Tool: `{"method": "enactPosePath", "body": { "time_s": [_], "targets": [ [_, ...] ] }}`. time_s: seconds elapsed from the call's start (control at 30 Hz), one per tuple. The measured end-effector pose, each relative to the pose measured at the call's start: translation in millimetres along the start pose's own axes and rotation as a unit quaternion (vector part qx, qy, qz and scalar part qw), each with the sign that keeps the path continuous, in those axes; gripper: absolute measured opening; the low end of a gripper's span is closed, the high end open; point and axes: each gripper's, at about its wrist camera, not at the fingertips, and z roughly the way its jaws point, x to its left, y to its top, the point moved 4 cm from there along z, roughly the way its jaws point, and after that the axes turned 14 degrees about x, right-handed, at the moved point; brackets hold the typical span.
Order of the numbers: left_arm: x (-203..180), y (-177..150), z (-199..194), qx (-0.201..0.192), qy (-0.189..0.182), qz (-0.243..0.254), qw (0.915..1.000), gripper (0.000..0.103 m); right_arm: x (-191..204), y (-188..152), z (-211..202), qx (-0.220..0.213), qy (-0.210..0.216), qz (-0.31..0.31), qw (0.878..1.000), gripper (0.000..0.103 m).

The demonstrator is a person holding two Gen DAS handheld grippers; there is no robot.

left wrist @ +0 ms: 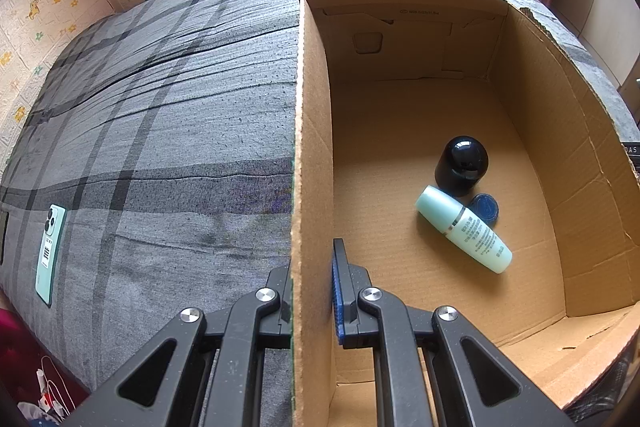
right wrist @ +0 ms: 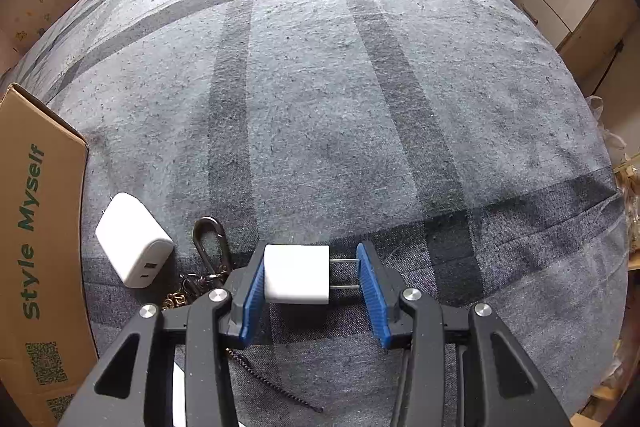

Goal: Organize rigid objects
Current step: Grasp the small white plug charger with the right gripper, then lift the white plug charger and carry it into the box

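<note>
Your right gripper (right wrist: 314,287) clamps a small white plug adapter (right wrist: 297,274) above the grey plaid bedcover (right wrist: 340,107), long axis crosswise, prongs (right wrist: 343,273) pointing right against the right pad. Your left gripper (left wrist: 312,301) pinches the cardboard box wall (left wrist: 310,147).

grey plaid bedcover (right wrist: 340,107), brown cardboard box (left wrist: 560,131), white charger (right wrist: 296,275), mint-green phone (left wrist: 50,251), black jar (left wrist: 460,165)
</note>
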Motion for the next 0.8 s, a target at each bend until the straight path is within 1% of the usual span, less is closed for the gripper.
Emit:
{"method": "enactPosePath", "body": {
  "time_s": [0.43,0.67,0.8],
  "targets": [
    [1,0,-1,-0.001,-0.001,0.0,1.0,0.012,14,-17,-25,-0.01,-0.006,-0.009,1.0,0.046],
    [1,1,-1,0.001,-0.004,-0.003,1.0,0.012,16,-26,-54,-0.02,-0.008,-0.025,0.999,0.046],
    [1,1,-1,0.0,-0.004,-0.002,1.0,0.012,25,-31,-73,-0.029,-0.008,-0.036,0.999,0.046]
  ]
}}
